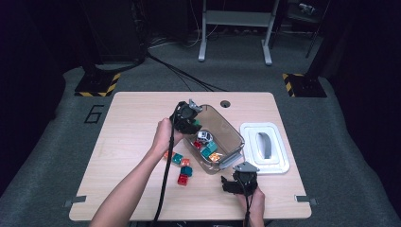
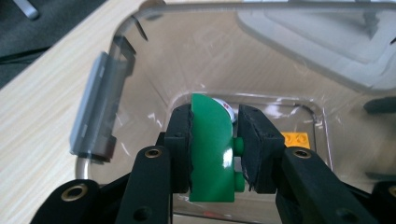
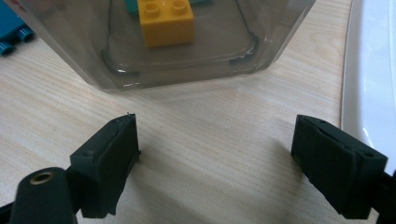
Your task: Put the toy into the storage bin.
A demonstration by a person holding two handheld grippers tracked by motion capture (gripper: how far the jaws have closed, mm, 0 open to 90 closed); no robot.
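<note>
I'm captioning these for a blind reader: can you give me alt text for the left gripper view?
The left gripper clamps a green toy brick above a clear plastic bin on a wooden table. A yellow brick lies on the bin's floor.

Lab, hazard-taped stands (image 1: 97, 84), floor cables (image 1: 184, 75), numbered carpet (image 1: 94, 114)

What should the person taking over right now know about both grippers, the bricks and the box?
Left gripper: shut on a green brick, held over the clear box.
Right gripper: open, empty, resting on the table near the box's near end.
Done: several bricks and a small toy car lie in the box.
Left: release the green brick, then collect the loose bricks beside the box. The white lid is off, at the box's right.
</note>
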